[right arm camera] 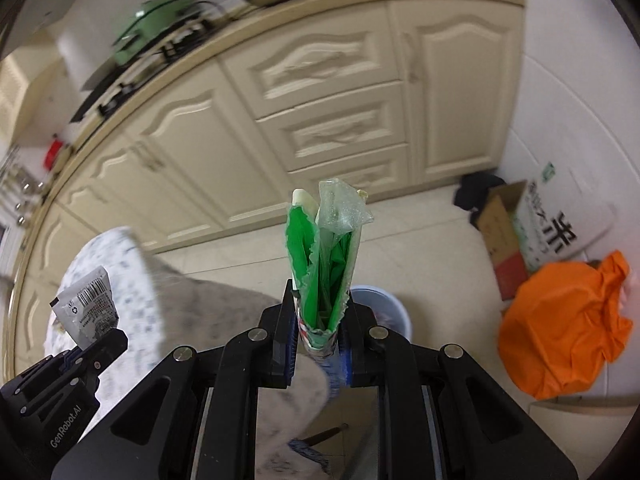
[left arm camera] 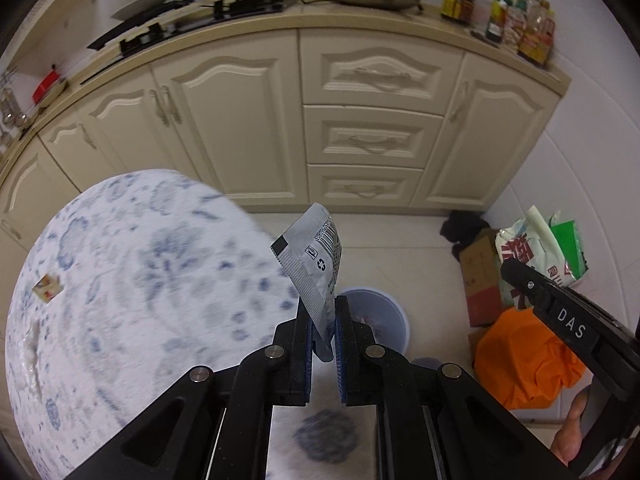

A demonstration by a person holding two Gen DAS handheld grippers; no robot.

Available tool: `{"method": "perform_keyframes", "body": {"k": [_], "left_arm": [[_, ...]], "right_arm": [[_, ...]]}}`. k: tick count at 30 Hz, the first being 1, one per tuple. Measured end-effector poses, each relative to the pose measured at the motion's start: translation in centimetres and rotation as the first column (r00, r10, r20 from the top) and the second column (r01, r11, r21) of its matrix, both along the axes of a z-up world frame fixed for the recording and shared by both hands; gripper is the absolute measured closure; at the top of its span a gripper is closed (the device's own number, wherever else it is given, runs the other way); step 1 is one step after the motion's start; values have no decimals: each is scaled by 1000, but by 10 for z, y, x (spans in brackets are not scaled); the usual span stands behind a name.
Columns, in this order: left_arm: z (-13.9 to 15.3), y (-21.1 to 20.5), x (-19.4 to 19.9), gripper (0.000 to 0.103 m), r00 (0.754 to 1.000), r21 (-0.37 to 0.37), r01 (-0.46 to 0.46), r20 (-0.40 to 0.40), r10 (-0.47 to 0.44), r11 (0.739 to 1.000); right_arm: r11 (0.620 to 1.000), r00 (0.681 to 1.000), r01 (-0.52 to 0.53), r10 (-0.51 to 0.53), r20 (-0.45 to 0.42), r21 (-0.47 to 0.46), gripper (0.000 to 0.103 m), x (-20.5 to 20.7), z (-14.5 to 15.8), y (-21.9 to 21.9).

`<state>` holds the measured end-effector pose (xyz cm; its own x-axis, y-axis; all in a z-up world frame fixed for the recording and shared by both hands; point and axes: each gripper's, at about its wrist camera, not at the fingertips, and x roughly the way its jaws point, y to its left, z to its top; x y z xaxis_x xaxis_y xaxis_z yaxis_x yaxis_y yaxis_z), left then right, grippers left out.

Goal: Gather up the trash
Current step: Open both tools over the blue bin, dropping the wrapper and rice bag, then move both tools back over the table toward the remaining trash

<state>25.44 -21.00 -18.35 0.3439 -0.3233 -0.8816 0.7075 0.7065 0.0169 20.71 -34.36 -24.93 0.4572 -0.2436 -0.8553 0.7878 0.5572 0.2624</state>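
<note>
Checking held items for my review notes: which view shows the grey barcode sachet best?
The left wrist view: the grey sachet stands centred, pinched in the left gripper, barcode and recycling mark fairly sharp. The right wrist view shows it small at the left edge, sticking up from that gripper, less detailed.

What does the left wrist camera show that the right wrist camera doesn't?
Only the left wrist view shows a small wrapper lying on the floral tablecloth. Only the right wrist view shows a mop on the floor. Both show the left gripper shut on the silver sachet, the green wrapper in the right gripper, and the bin.
</note>
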Motion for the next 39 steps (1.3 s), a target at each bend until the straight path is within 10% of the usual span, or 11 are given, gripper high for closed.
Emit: {"method": "perform_keyframes", "body": {"k": [7,9,10,22,26,39], "left_arm": [[-25,-51,15,84,999,34,53,-6,-53,998],[-31,-59,18,36,999,61,39,1,-39,997],[-32,-61,19,29,999,48,39,11,-39,998],[-37,-30,40,27,999,53,-39,27,38,998],[-30,-7,41,27,996,45,-80,29,79,996],[-11,116,72,26,949,3,-314,11,314,949]], "right_arm": [[998,998,59,-59,-31,18,87,-21,-12,-17],[997,997,68,-67,-41,21,87,-24,-14,-20],[997,996,72,-71,-44,24,86,-25,-16,-21],[999,998,-11,14,-66,51,82,3,-23,-7],[1000,997,-16,17,-82,8,9,15,-16,6],[992,991,-121,119,-52,-38,9,64,15,49]]}}
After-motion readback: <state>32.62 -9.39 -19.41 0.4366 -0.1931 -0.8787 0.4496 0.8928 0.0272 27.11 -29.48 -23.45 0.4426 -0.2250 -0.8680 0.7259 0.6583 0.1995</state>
